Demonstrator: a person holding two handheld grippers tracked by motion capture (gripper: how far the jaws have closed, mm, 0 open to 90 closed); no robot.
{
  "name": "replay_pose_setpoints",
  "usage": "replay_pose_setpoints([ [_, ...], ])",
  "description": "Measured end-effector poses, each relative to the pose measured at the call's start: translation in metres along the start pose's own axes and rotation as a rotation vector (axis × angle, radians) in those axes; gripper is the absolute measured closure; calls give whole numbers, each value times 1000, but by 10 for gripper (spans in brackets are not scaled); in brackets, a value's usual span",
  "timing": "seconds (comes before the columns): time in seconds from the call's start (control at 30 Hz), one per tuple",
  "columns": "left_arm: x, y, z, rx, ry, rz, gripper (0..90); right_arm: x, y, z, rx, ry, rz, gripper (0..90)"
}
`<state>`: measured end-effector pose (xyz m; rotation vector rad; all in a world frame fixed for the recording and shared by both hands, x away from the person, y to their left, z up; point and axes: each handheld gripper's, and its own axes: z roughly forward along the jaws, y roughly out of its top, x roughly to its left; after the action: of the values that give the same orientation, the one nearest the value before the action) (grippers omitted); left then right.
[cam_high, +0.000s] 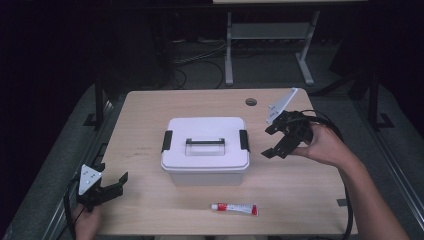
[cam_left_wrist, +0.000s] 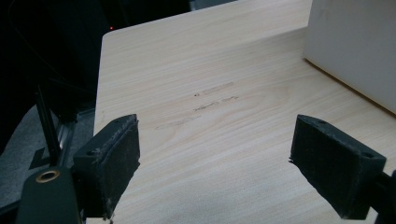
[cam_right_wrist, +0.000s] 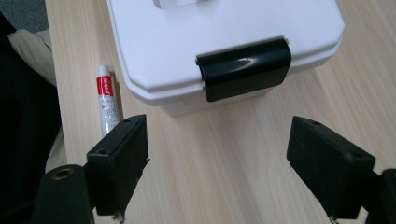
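**Black clasp in line with your right gripper**

Black pads of your right gripper (cam_high: 281, 139) stand wide apart and hold nothing, and you have it tipped down toward the right end of the white box (cam_high: 205, 150). In the right gripper view the right-hand clasp (cam_right_wrist: 244, 68) sits just ahead, between the jaws, so this looks like a line-up for flipping that clasp open. The box sits mid-worktop with its lid closed and its handle (cam_high: 205, 142) lying flat; the left clasp (cam_high: 167, 141) is also down.

Your left gripper (cam_high: 111, 187) rests low at the near left corner of the worktop (cam_high: 150, 107), jaws spread and empty, well apart from the box, likely parked until needed.

The red-and-white tube (cam_high: 234, 208) lies flat near the front edge, just in front of the box, probably waiting to go inside.
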<state>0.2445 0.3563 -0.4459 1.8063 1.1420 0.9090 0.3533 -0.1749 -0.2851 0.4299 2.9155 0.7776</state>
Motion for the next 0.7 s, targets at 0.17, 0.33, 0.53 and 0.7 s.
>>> replay_pose_setpoints([
  [0.17, 0, 0, 0, -1, 1, -2, 149, -1, 10, 1, 9, 8, -14, 203],
  [0.33, 0, 0, 0, -2, 0, 0, 149, 1, 28, 4, 23, 20, -44, 204],
  [0.53, 2, 0, -1, -5, 3, -7, 149, 1, 42, 7, 30, 29, -68, 208],
  [0.7, 3, -1, -2, -8, 8, -12, 149, 1, 58, 10, 29, 39, -98, 212],
])
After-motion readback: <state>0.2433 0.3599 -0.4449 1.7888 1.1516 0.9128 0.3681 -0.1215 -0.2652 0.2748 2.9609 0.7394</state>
